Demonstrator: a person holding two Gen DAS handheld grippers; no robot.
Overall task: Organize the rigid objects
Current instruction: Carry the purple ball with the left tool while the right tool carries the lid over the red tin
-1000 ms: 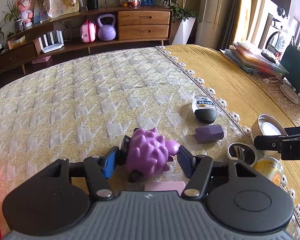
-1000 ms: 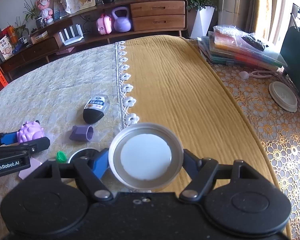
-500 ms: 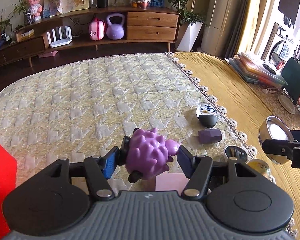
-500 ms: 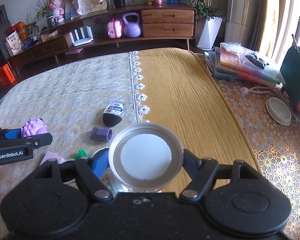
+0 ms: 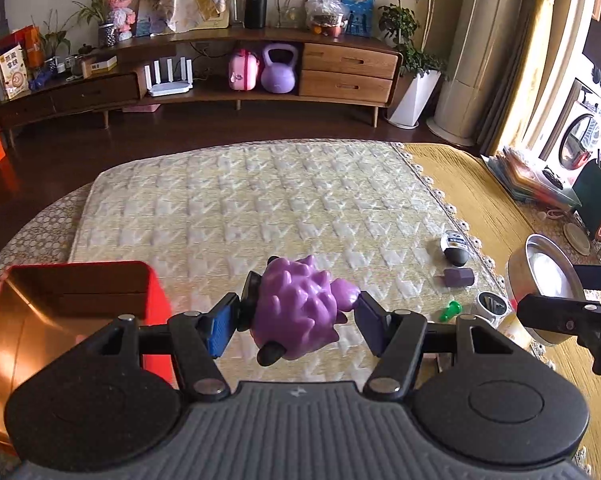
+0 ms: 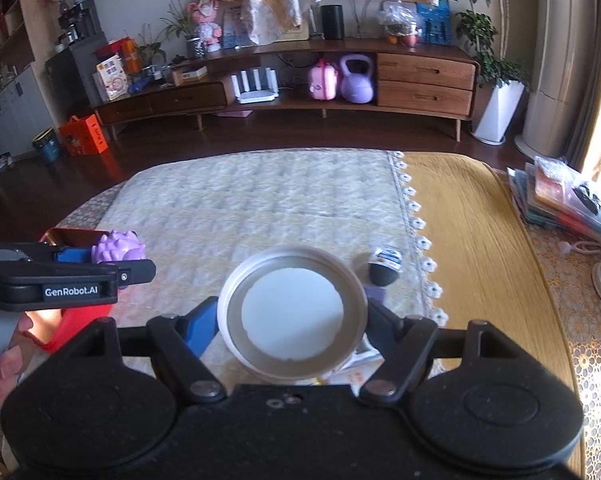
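In the left wrist view, the left gripper [image 5: 296,320] was clamped on a purple spiky rubber toy with small black feet [image 5: 300,308], its blue pads pressing the toy from both sides at the centre of the frame, clear of the quilted cream bedspread [image 5: 260,208] below. A red open-topped plastic bin [image 5: 60,312] sat at the lower left of that frame, just beside the gripper's left finger. In the right wrist view, the right gripper [image 6: 290,320] was closed around a round shallow metal tin lid with a white inner face [image 6: 292,312], held at the centre of the frame above the bedspread.

Several items lay at the right of the left wrist frame: a black-and-white oval device [image 5: 454,246], a small purple block [image 5: 458,278], a green plastic piece [image 5: 448,311] and a small round tin [image 5: 491,305], all near the lace border of the mustard-yellow cloth [image 5: 480,184].

The step in hand looked like the carry: both objects were lifted, with the bin as the likely destination. The next move probably called for bringing the toy over the bin's opening and spreading the left fingers, then doing the same with the lid. Because the two grippers were close together near the bin, they would likely need to take turns.
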